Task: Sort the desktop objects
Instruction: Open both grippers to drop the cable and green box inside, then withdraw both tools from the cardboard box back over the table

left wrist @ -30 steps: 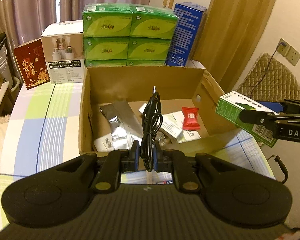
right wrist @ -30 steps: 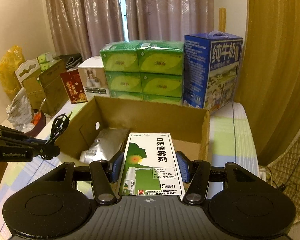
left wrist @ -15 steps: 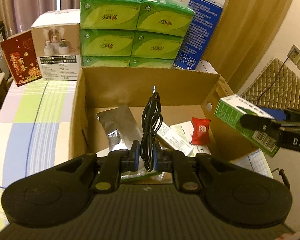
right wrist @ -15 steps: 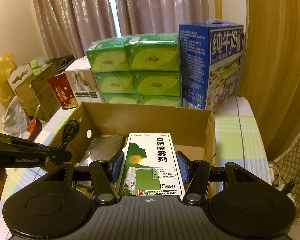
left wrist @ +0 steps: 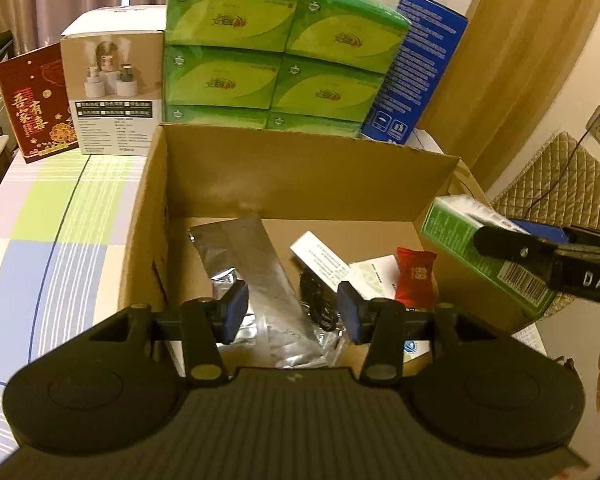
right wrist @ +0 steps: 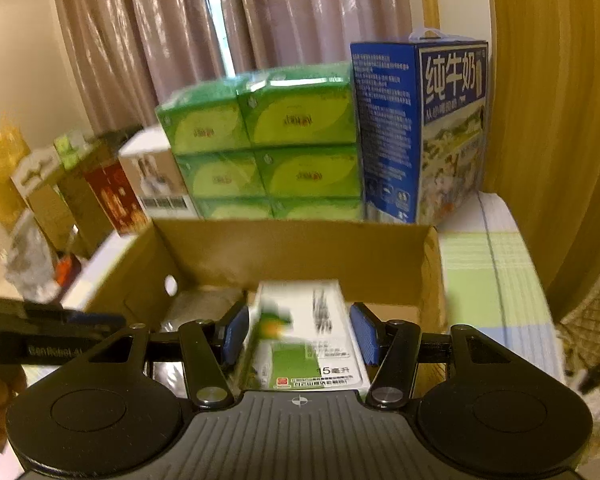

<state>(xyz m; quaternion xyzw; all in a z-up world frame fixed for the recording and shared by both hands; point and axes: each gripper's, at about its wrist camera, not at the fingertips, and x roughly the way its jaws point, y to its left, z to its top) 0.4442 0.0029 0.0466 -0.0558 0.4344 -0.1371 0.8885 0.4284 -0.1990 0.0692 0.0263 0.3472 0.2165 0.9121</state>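
While both grippers hang over the cardboard box (left wrist: 300, 172), their jaws are opening. The left gripper (left wrist: 293, 312) has its blue pads (left wrist: 236, 308) about half apart, and nothing is pinched between them. The black cable (left wrist: 320, 300) lies down in the box, just below and between the pads, close to the right-hand one, on top of a shiny silver pouch (left wrist: 252, 264). A red candy (left wrist: 416, 276) and a white paper slip (left wrist: 320, 256) lie just past the right-hand pad.

The right gripper (right wrist: 296, 334) has its pads (right wrist: 362, 334) spread about half way too. The green and white spray box (right wrist: 312, 336) sits between them, but it looks blurry and there is a gap on each side, so the pads are not pressing it. It is tipped over the box's inside, near the right wall. From the left gripper's view, that same spray box (left wrist: 480, 256) pokes over the box's right wall, with the right gripper's black finger (left wrist: 512, 240) in front of it.

Beyond the fingers, behind the box, stand green tissue packs (right wrist: 268, 140) and a blue milk carton (right wrist: 420, 128).
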